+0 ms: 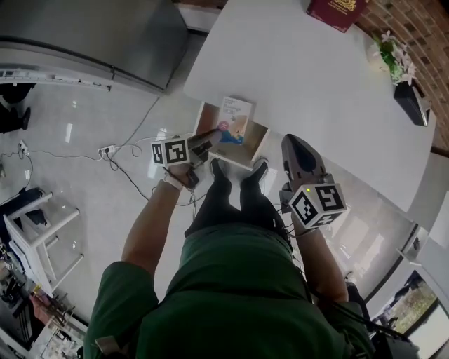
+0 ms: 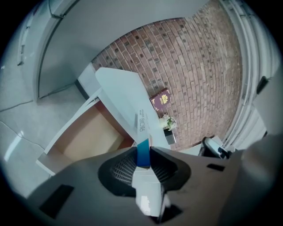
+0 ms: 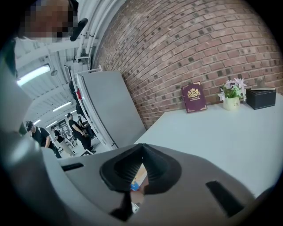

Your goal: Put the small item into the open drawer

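Observation:
The small item (image 1: 235, 118) is a flat white box with a pink and blue picture. In the head view it hangs over the open wooden drawer (image 1: 257, 143) under the white table's near edge. My left gripper (image 1: 215, 134) is shut on its near end. In the left gripper view the box (image 2: 128, 101) stands edge-on, its blue end pinched between both pads, with the drawer's bare wooden floor (image 2: 88, 139) below and to the left. My right gripper (image 1: 293, 141) hovers to the right of the drawer, shut with nothing in it; its jaws (image 3: 141, 150) meet at the tip.
The white table (image 1: 316, 91) carries a maroon book (image 1: 335, 10), a small flower pot (image 1: 394, 59) and a black box (image 1: 412, 102) near the brick wall. A power strip with cables (image 1: 109, 149) lies on the floor at left. A grey cabinet (image 1: 91, 35) stands behind it.

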### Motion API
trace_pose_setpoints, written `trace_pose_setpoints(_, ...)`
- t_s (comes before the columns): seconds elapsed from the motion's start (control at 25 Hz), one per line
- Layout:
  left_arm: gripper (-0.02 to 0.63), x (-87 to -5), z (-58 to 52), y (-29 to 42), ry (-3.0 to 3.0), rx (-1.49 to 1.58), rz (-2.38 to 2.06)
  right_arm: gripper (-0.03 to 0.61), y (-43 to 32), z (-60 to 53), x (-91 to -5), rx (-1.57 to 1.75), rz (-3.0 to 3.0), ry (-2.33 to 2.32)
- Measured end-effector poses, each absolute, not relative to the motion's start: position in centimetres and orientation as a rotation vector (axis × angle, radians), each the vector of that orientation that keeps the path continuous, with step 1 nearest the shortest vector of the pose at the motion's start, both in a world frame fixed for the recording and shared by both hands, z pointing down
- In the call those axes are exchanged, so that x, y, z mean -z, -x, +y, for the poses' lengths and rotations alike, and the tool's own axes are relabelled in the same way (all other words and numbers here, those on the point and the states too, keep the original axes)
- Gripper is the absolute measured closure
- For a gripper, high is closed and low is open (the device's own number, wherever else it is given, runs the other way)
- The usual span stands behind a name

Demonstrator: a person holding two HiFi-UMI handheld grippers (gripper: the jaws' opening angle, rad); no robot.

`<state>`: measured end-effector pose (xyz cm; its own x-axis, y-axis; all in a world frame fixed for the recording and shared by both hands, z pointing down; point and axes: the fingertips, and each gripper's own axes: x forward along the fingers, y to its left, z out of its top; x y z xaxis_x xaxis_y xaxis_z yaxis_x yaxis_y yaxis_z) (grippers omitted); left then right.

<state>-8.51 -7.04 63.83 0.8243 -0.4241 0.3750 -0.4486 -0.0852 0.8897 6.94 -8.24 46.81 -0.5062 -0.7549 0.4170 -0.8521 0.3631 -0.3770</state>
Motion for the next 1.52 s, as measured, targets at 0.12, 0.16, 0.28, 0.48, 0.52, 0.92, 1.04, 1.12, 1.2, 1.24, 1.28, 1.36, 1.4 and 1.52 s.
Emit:
trace_pose_setpoints(0.12,0.529,-63.6,-5.5,10.2,-1.736,-0.045,-0.686,0.575,-5.6,-8.5,-47.1,-0.836,-2.458,-1.409)
trace_pose_setpoints(0.16,0.529,-63.7,-5.0,10.6,-1.741,-0.05,-0.686,0.574,-5.2,-8.6,-47.3,-0.835,-2.461,-1.394)
trace_pose_setpoints(0.28,0.531,-64.4,-3.7,11.8,-1.736,-0.057,-0.7,0.574,-4.1,-9.1,-47.6,-0.832,-2.473,-1.352)
trace_pose_setpoints(0.48,0.531,-65.3,-1.3,14.1,-1.728,-0.04,-0.75,0.575,-1.7,-8.8,-47.8,-0.824,-2.489,-1.291)
trace_pose_setpoints(0.52,0.531,-65.7,-0.7,14.0,-1.705,-0.028,-0.728,0.575,-1.4,-8.8,-47.9,-0.823,-2.49,-1.283)
trace_pose_setpoints(0.92,0.531,-72.2,-1.5,13.6,-1.666,-0.272,-0.776,0.574,-2.8,-8.0,-48.8,-0.849,-2.435,-1.336)
trace_pose_setpoints(1.04,0.531,-74.3,-2.7,12.8,-1.688,-0.411,-0.777,0.574,-4.8,-7.7,-49.4,-0.869,-2.396,-1.387)
trace_pose_setpoints(1.12,0.531,-75.6,-3.5,12.3,-1.709,-0.509,-0.771,0.574,-6.1,-7.4,-49.8,-0.883,-2.369,-1.423)
trace_pose_setpoints(1.2,0.531,-76.8,-4.1,11.7,-1.739,-0.617,-0.75,0.574,-7.3,-7.1,-50.3,-0.896,-2.346,-1.46)
trace_pose_setpoints(1.24,0.531,-77.4,-4.2,11.4,-1.757,-0.674,-0.733,0.574,-7.9,-6.9,-50.5,-0.905,-2.333,-1.478)
trace_pose_setpoints(1.28,0.531,-77.9,-4.4,11.0,-1.775,-0.731,-0.714,0.575,-8.5,-6.6,-50.9,-0.916,-2.32,-1.497)
trace_pose_setpoints(1.36,0.531,-79.0,-4.5,10.3,-1.81,-0.843,-0.671,0.574,-9.7,-6.0,-51.6,-0.944,-2.291,-1.534)
trace_pose_setpoints(1.4,0.531,-79.6,-4.5,9.8,-1.827,-0.896,-0.648,0.574,-10.3,-5.8,-52.0,-0.958,-2.278,-1.552)
trace_pose_setpoints(1.52,0.531,-81.4,-5.0,8.4,-1.881,-1.033,-0.583,0.574,-11.9,-5.1,-53.2,-0.992,-2.249,-1.588)
